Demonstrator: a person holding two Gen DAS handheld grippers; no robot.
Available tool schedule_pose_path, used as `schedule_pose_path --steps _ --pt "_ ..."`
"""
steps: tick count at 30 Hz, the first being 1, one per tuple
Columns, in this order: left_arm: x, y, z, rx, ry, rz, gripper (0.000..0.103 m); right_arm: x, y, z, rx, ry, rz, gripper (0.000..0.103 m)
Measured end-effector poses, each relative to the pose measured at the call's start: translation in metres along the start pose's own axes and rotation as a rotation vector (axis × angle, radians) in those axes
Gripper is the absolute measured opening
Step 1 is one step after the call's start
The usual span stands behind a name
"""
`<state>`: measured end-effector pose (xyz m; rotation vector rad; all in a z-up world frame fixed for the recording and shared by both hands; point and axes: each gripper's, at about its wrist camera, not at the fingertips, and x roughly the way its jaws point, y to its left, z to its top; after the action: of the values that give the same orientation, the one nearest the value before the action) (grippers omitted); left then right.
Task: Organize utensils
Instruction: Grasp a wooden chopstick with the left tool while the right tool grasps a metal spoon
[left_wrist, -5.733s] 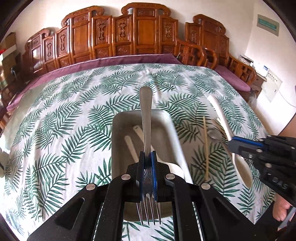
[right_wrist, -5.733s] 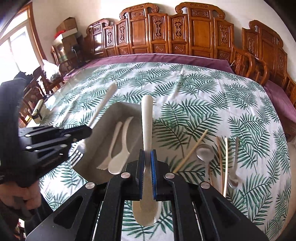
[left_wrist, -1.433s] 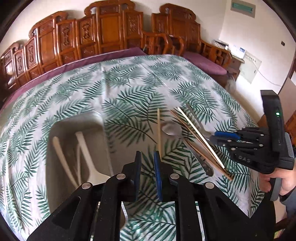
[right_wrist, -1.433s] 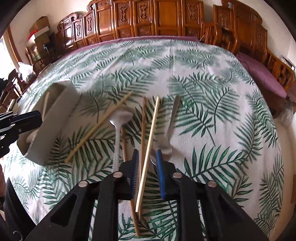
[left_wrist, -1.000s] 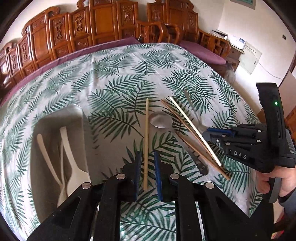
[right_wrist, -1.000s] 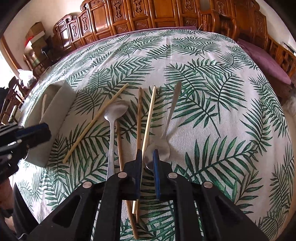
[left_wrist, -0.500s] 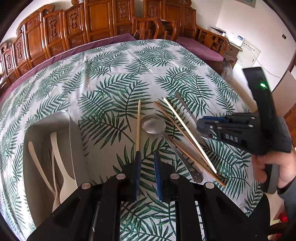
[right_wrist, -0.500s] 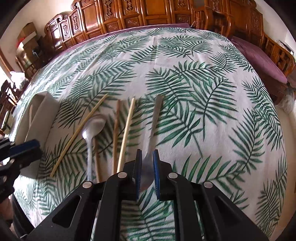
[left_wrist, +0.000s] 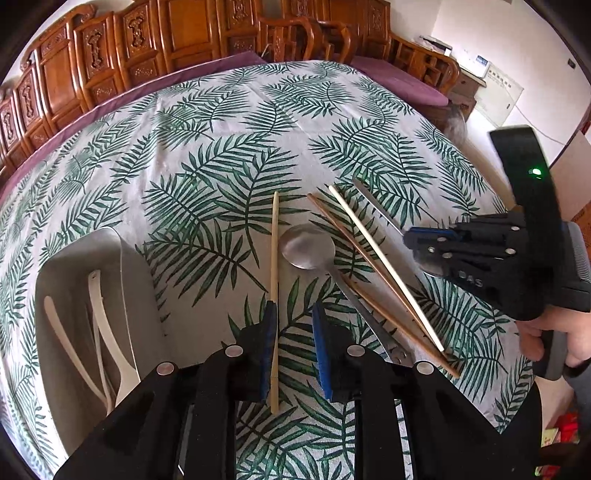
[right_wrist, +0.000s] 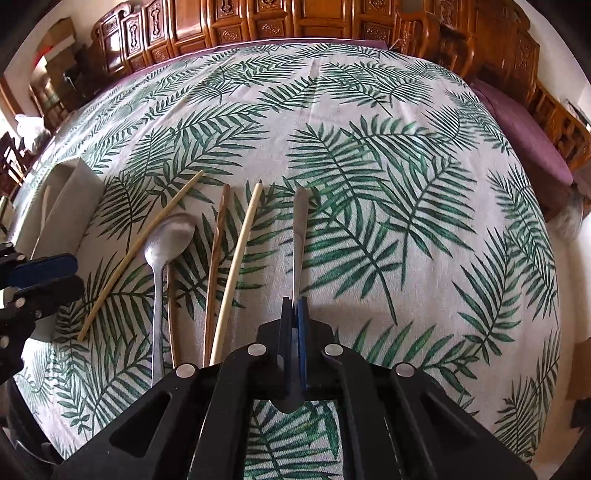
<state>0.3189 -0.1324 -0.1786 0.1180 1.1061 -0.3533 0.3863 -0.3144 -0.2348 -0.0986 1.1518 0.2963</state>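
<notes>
Right claw (right_wrist: 294, 306): clenched on the thin steel handle of a small metal spoon (right_wrist: 300, 236); its jaws have just been closing, and the black and blue pads pinch the handle edge-on while the rest of it runs away over the cloth.
Left claw (left_wrist: 293, 325): released; its jaws have just been opening, and the flat blue-faced pads straddle the near end of a pale chopstick (left_wrist: 274, 266), which lies beside the left pad; whether it touches that pad is hard to tell.
Pale chopstick: slender, straight, light bamboo colour, lying on the cloth.
Large spoon (left_wrist: 308, 247): dull grey steel, round shallow bowl facing up, long narrow handle; it lies just right of the pale chopstick.
Dark chopsticks (left_wrist: 373, 273): thin brown wooden sticks running aslant beside the large spoon.
Light chopstick (left_wrist: 384, 266): cream-coloured stick lying alongside the dark ones, partly over them.
Tray (left_wrist: 136, 280): grey, smooth, rounded corners, at the left of the bench; it holds white plastic cutlery (left_wrist: 107, 332) with curved handles.
Bench (left_wrist: 295, 110): round, covered with an off-white woven cloth printed with green palm fronds, a purple cloth showing at its far edge.
Chairs (left_wrist: 184, 33): carved reddish-brown wood with panelled backs, ranged behind the bench.
Hand (left_wrist: 557, 336): grips the black handle of the right claw.
</notes>
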Motion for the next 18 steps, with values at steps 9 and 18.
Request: schedule_pose_path --steps 9,18 --pt "0.019 -0.001 0.006 0.005 0.058 0.017 0.019 -0.023 -0.013 -0.025 0.069 -0.037 0.02 0.0" --pt "0.039 0.003 0.014 -0.016 0.096 0.041 0.019 -0.028 -0.017 -0.029 0.088 -0.047 0.046 0.001"
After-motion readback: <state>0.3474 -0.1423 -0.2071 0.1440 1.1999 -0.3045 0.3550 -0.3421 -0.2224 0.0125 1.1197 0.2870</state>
